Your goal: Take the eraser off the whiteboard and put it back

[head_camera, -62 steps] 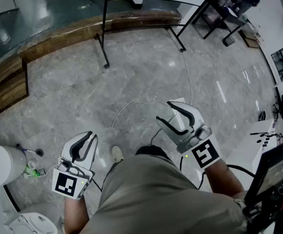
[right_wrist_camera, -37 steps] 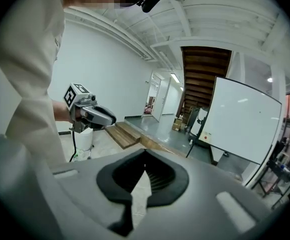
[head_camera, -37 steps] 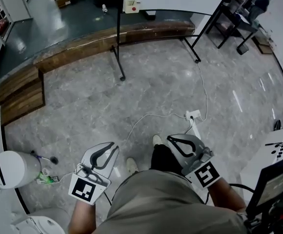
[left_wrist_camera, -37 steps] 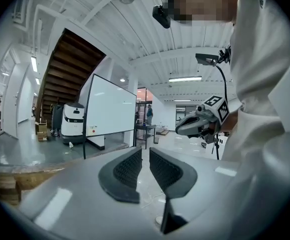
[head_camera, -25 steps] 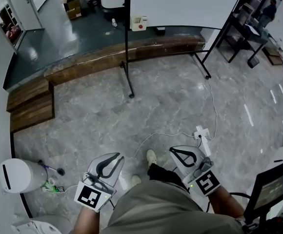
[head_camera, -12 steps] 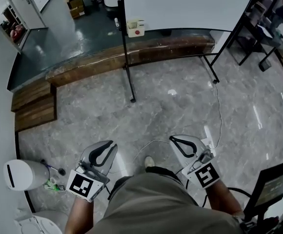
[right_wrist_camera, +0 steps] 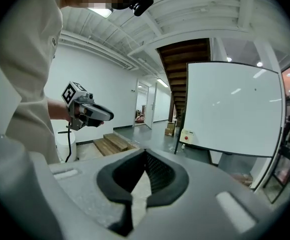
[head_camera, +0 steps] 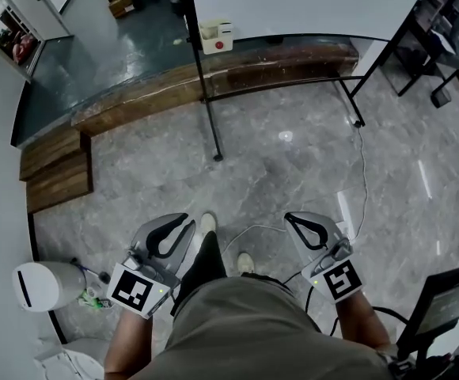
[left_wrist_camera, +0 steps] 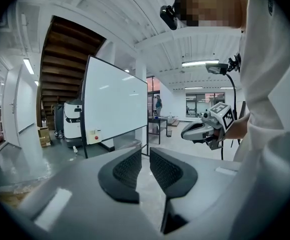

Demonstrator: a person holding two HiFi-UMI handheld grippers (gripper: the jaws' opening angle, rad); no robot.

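The eraser (head_camera: 216,36), a pale block with a red spot, sits at the lower left corner of the whiteboard (head_camera: 309,2), against its stand post. Both tools are held well short of the whiteboard, over the grey floor (head_camera: 134,172) in front of it. The left hand-held gripper (head_camera: 185,224) has its jaws a narrow gap apart with nothing between them. The right hand-held gripper (head_camera: 293,218) has its jaws closed together, empty.

Left gripper (left_wrist_camera: 145,159) jaws slightly apart, nothing between. Whiteboard (left_wrist_camera: 115,101) stands ahead, left of centre, with a small white box (left_wrist_camera: 93,135) with a red dot at its lower left corner. Right gripper (left_wrist_camera: 202,130) is at right, in a hand.
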